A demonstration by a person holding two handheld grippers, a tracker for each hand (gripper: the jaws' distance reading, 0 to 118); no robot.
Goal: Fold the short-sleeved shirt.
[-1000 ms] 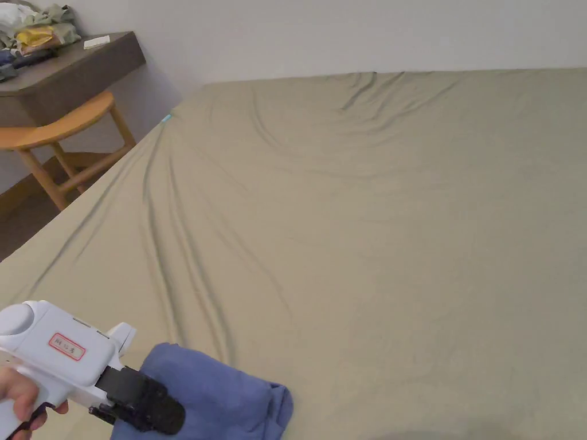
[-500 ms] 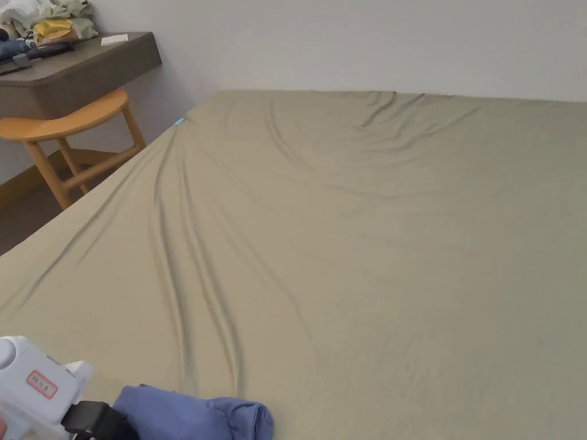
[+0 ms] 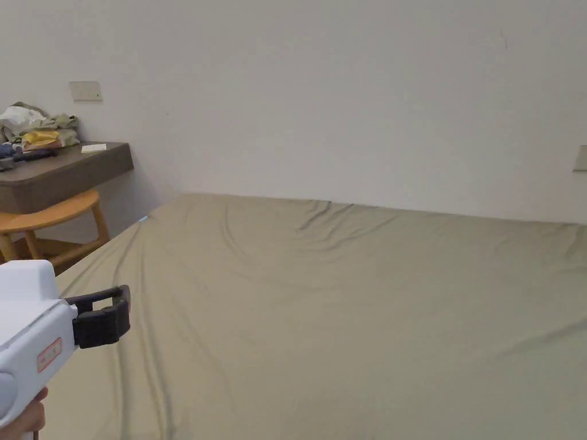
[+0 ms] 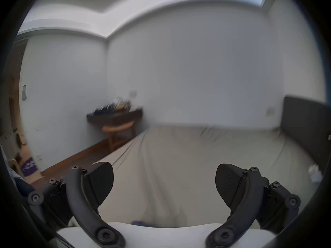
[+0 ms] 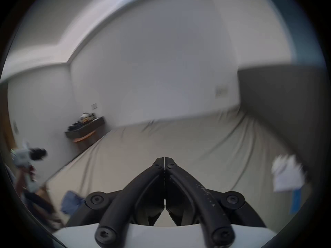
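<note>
Although the shirt [image 5: 71, 202] is the thing to be folded, it shows now as a small blue bundle at the near left of the bed [image 5: 161, 144] in the right gripper view, low beside that gripper's body. A sliver of blue [image 4: 138, 222] also shows at the bottom of the left gripper view. Neither gripper touches it.

The right gripper [image 5: 164, 159] has its jaws pressed together with nothing between them. The left gripper [image 4: 164, 185] has its jaws wide apart and empty, and hangs above the bed; the head view shows it [image 3: 100, 315] at the lower left, held in a hand [image 3: 23, 415].

By the look of it the shirt is light, soft and limp (it will sag and bunch, not hold a shape), neither slippery nor fragile. I judge it best taken by pinching an edge, at the shoulders or hem, once spread flat.

Farther off, white paper [image 5: 286, 173] lies at the bed's right. Beyond stand a stool [image 3: 51, 215] and a shelf [image 3: 63, 172] piled with clothes [image 3: 37, 129].

A red-framed label [image 3: 50, 354] sits on the left gripper's body; its writing is too small to make out.
</note>
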